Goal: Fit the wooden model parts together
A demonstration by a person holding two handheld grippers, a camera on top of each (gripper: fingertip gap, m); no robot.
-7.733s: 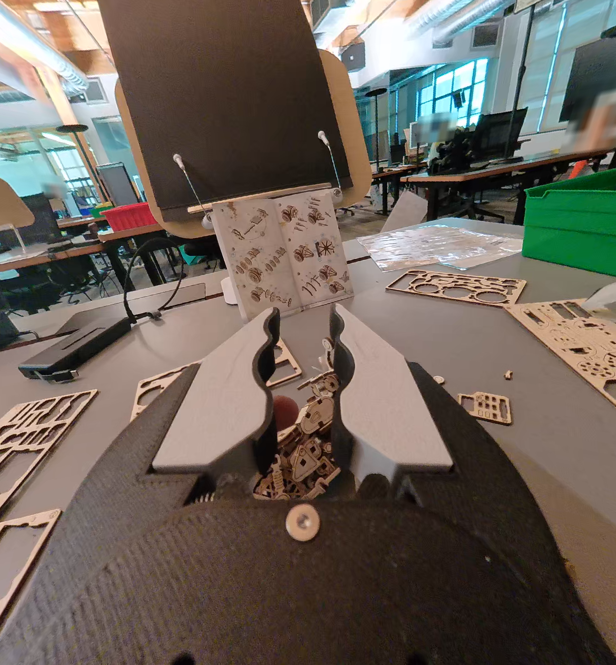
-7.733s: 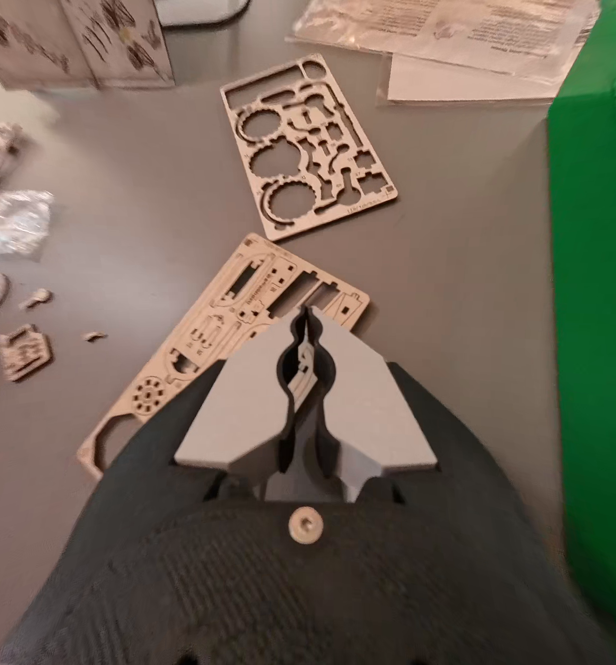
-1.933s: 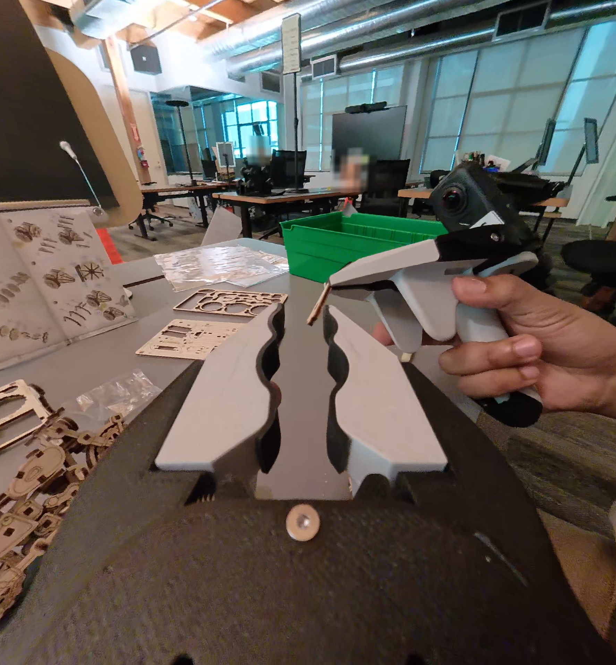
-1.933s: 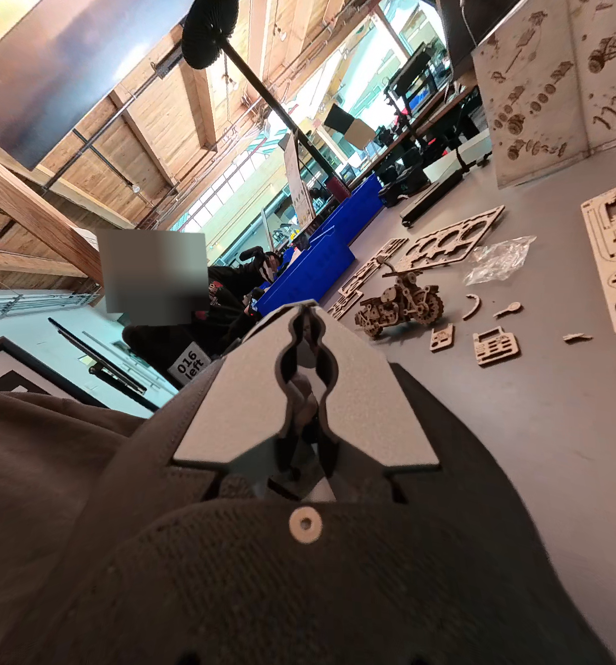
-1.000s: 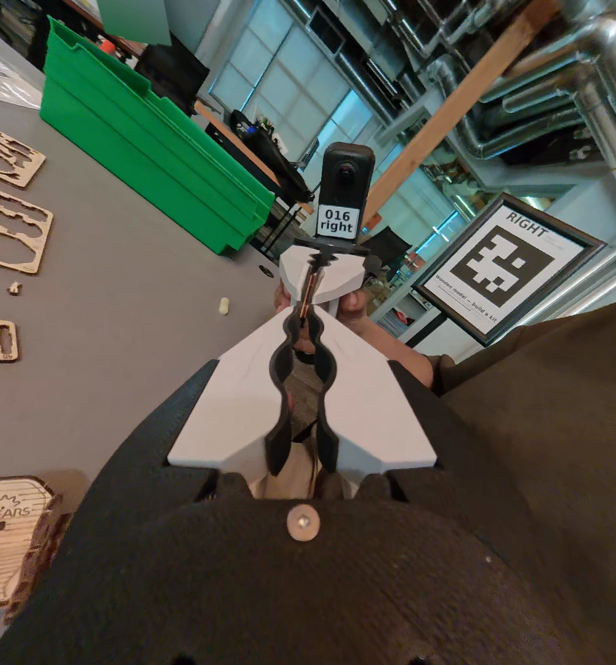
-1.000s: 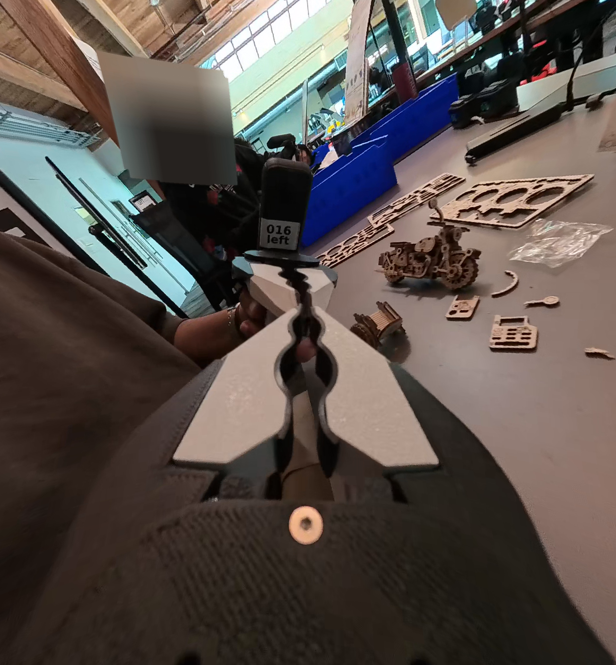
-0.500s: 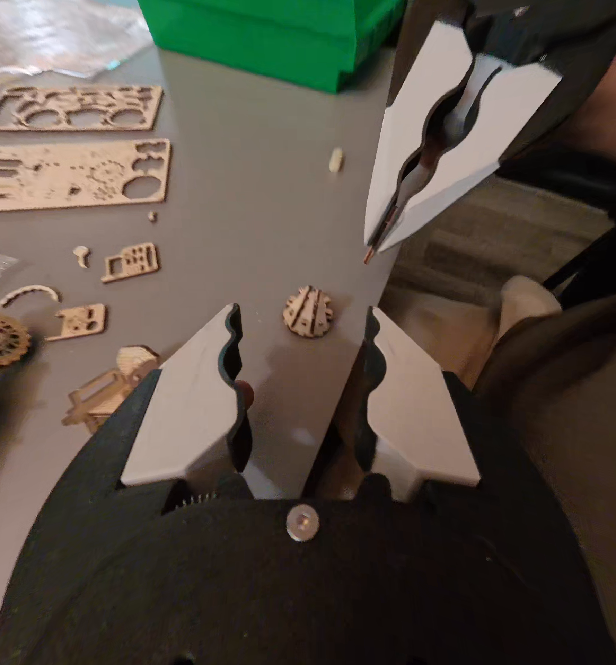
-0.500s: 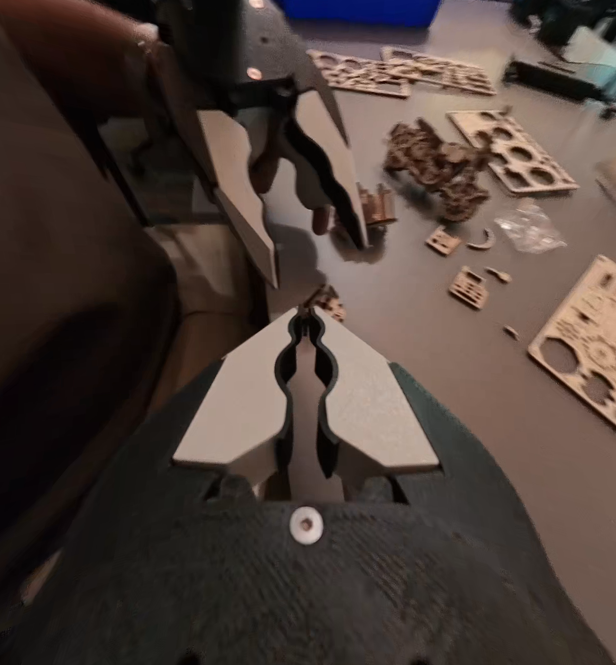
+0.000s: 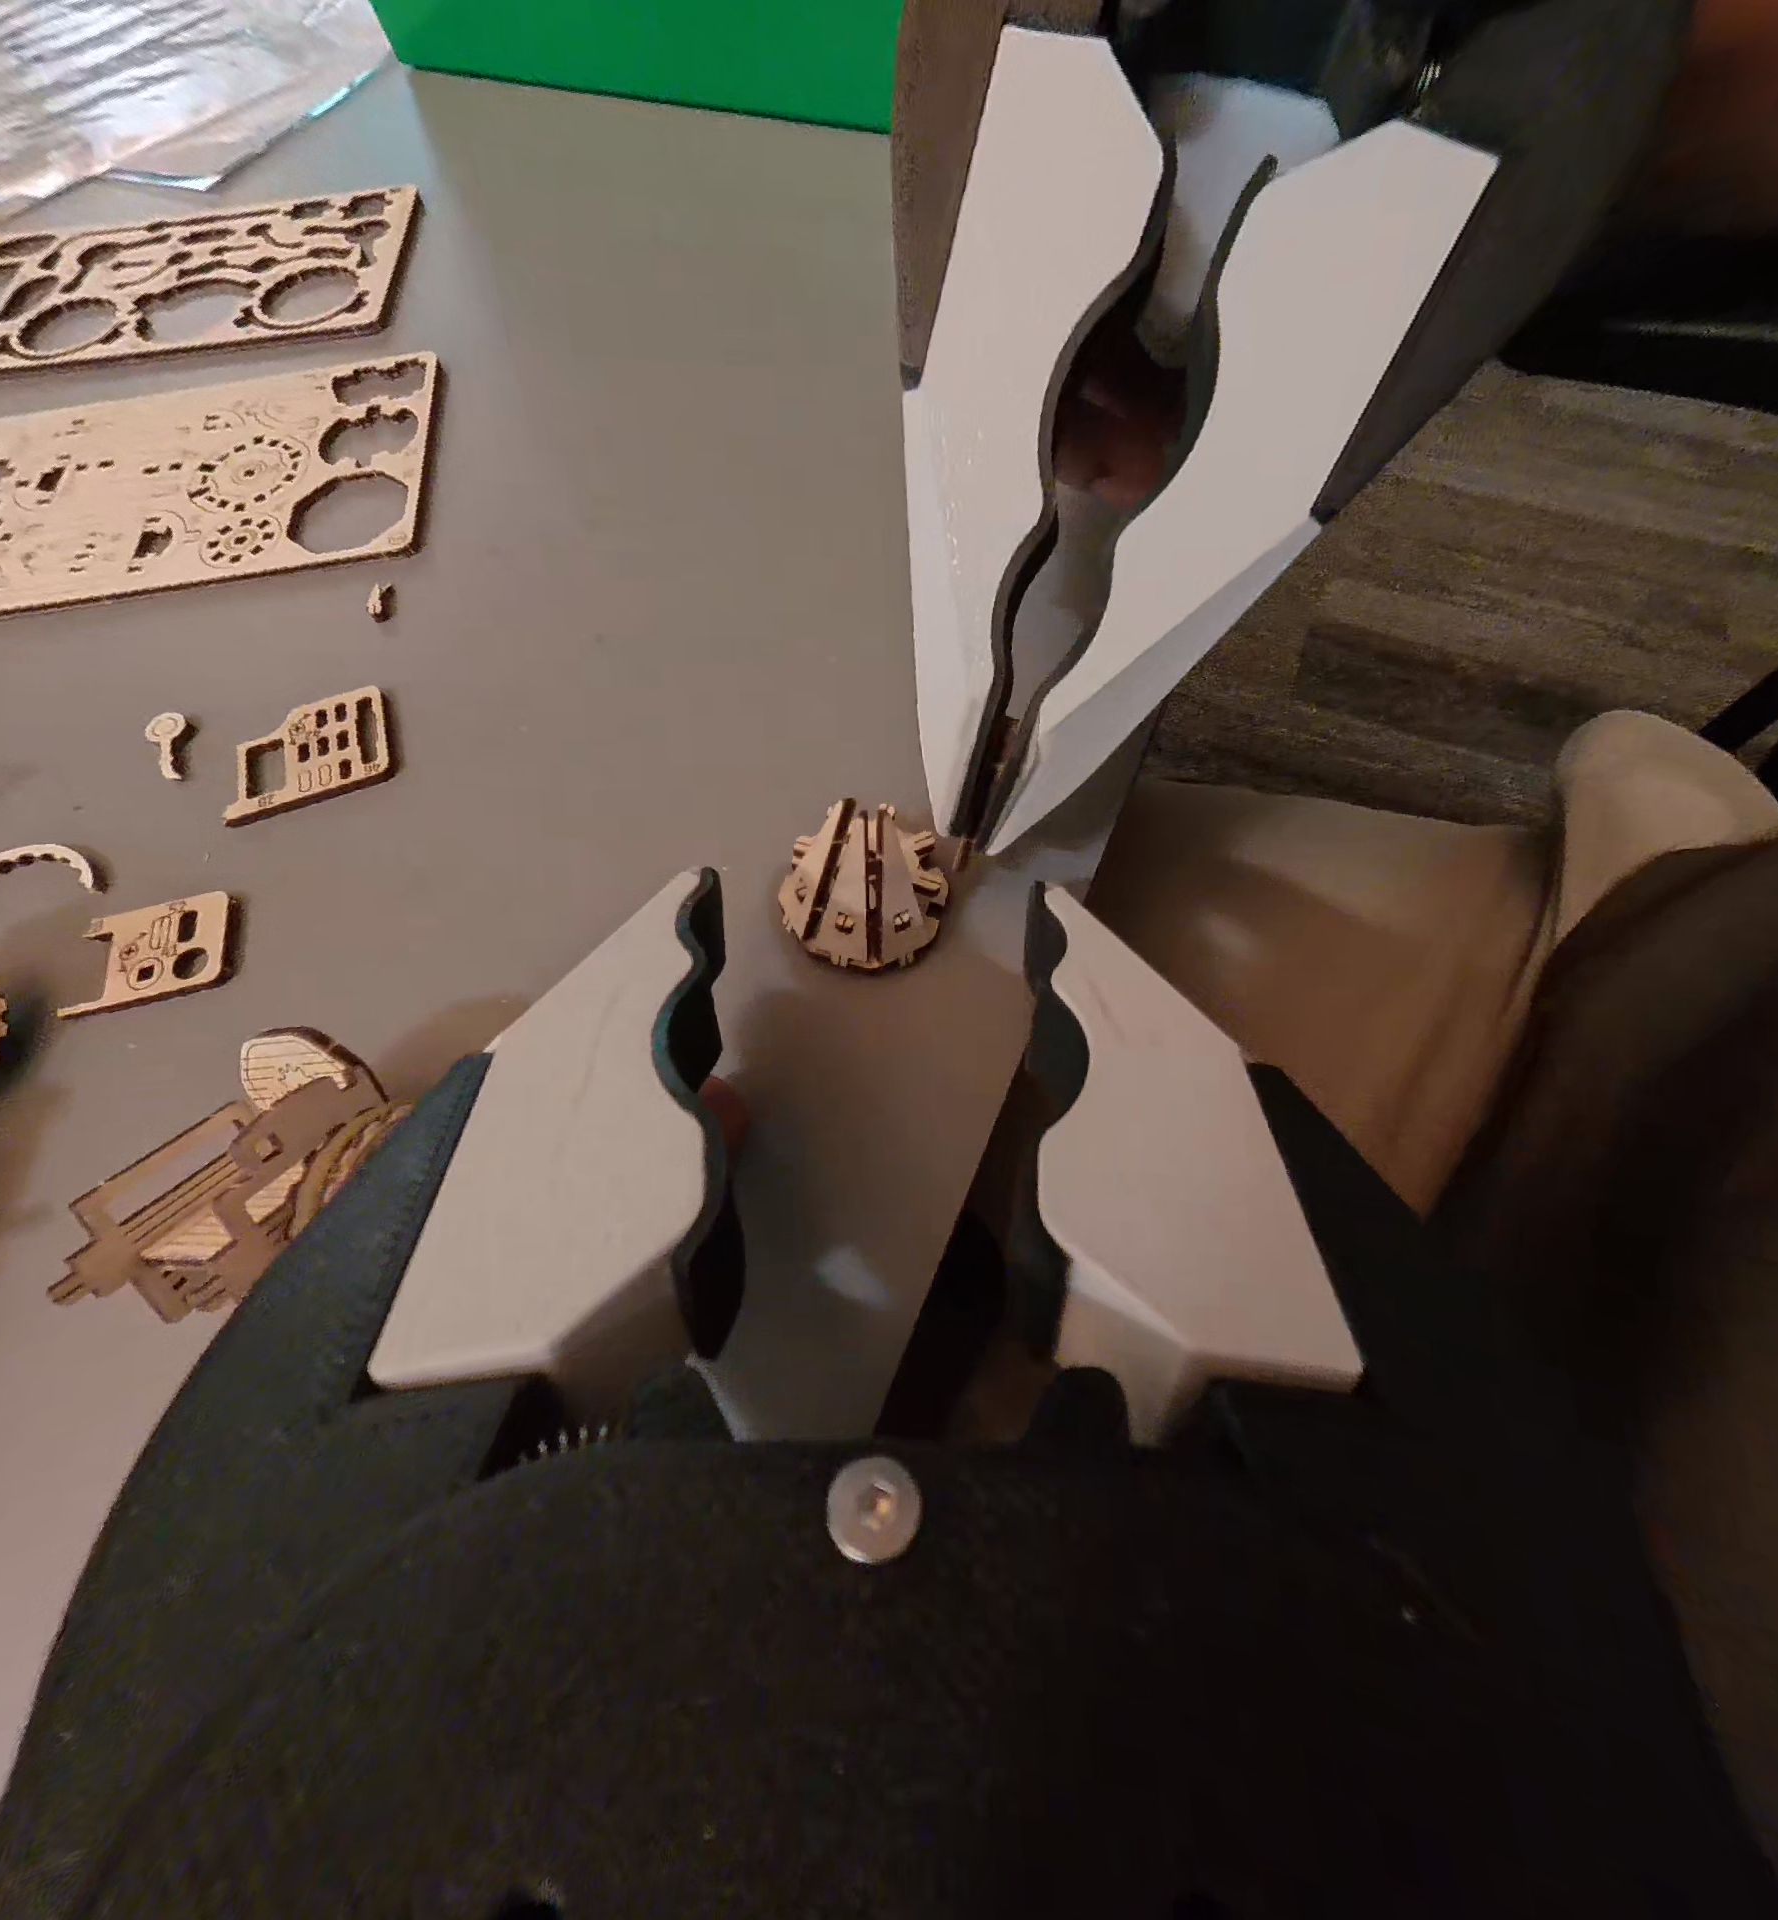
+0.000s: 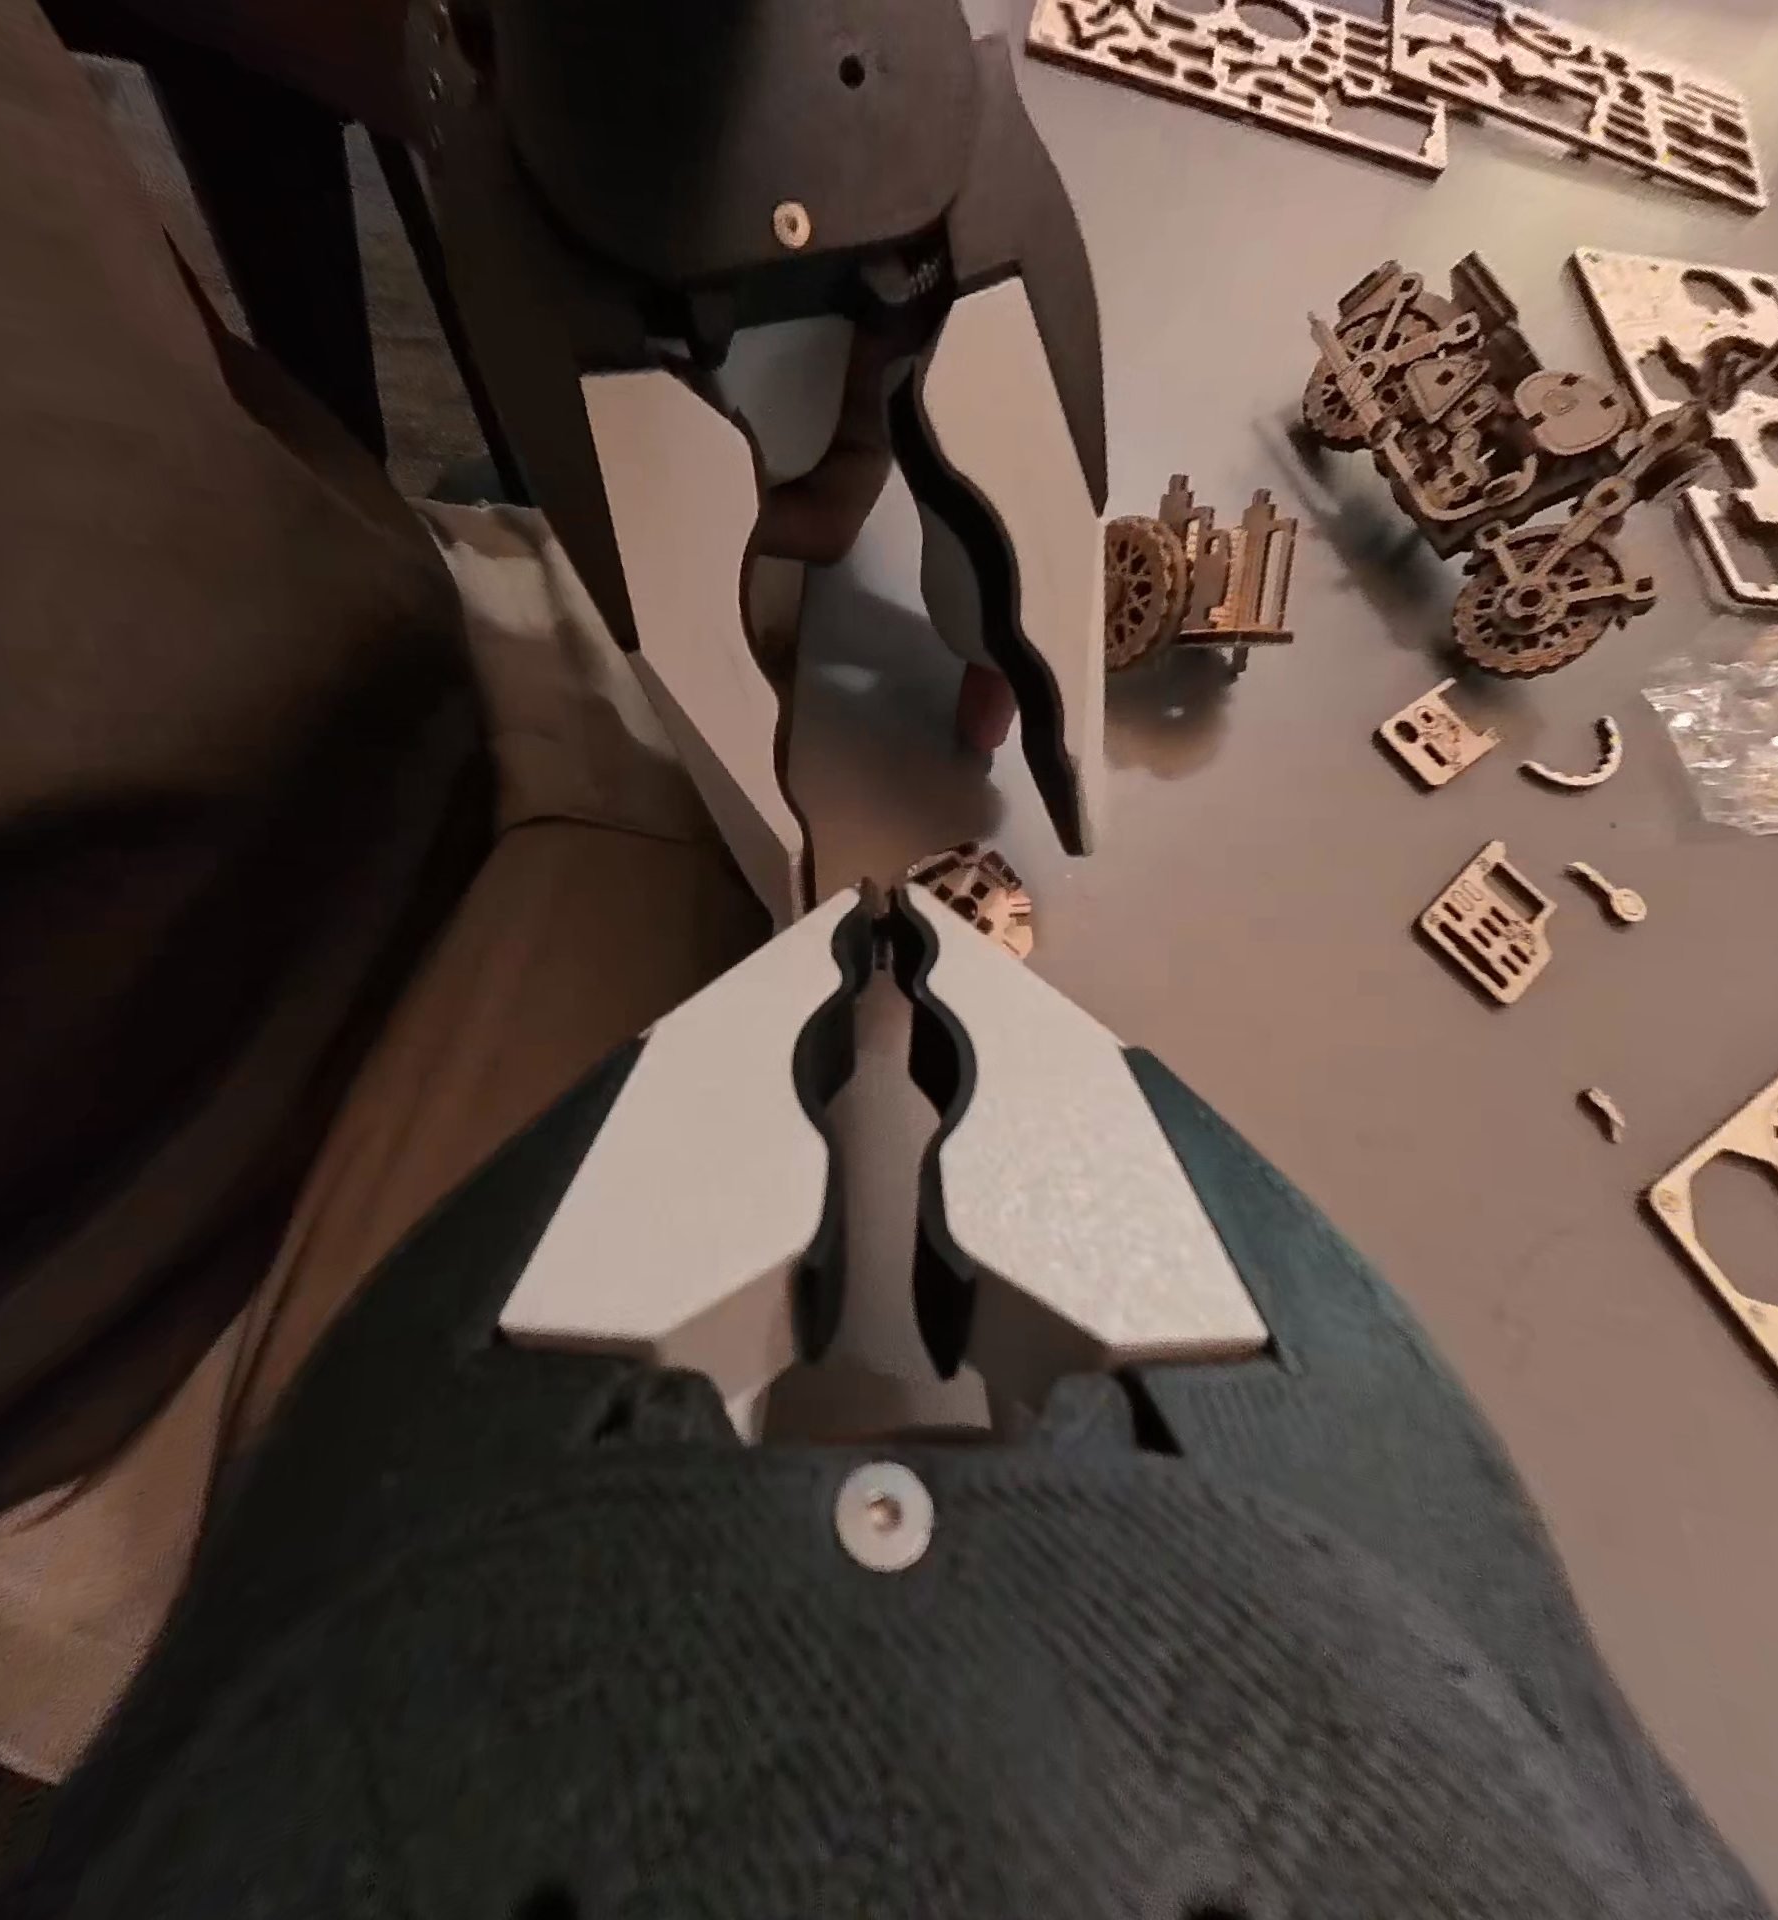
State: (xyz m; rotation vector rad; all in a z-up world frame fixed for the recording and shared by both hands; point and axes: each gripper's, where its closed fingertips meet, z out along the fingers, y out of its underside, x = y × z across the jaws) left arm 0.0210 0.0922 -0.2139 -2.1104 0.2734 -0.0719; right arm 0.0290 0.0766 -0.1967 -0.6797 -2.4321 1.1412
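Note:
A small ribbed wooden assembly (image 9: pixel 864 904) lies on the grey table (image 9: pixel 656 468) close to its edge. My left gripper (image 9: pixel 869 891) is open, with its fingertips on either side of that assembly, just above the table. My right gripper (image 9: pixel 978 831) comes down from above. It is shut on a thin wooden sliver (image 9: pixel 965 847) whose tip is right beside the assembly. In the right wrist view the right gripper (image 10: pixel 880 914) is shut, the assembly (image 10: pixel 978 904) peeks out behind its tips, and the open left gripper (image 10: pixel 937 873) stands beyond.
A wooden motorcycle model (image 10: pixel 1487 488) and a sidecar-like assembly (image 10: pixel 1197 582) stand on the table. Cut-out plywood sheets (image 9: pixel 168 488), small loose parts (image 9: pixel 313 753), a plastic bag (image 10: pixel 1747 738) and a green bin (image 9: pixel 646 42) are around. The person's leg (image 9: pixel 1384 987) is past the table edge. Less than 4 cm separates the two grippers' tips.
Both grippers swung down from facing each other in the air to the table. The left gripper opened around the ribbed assembly. The right stayed shut on the sliver and came closer.

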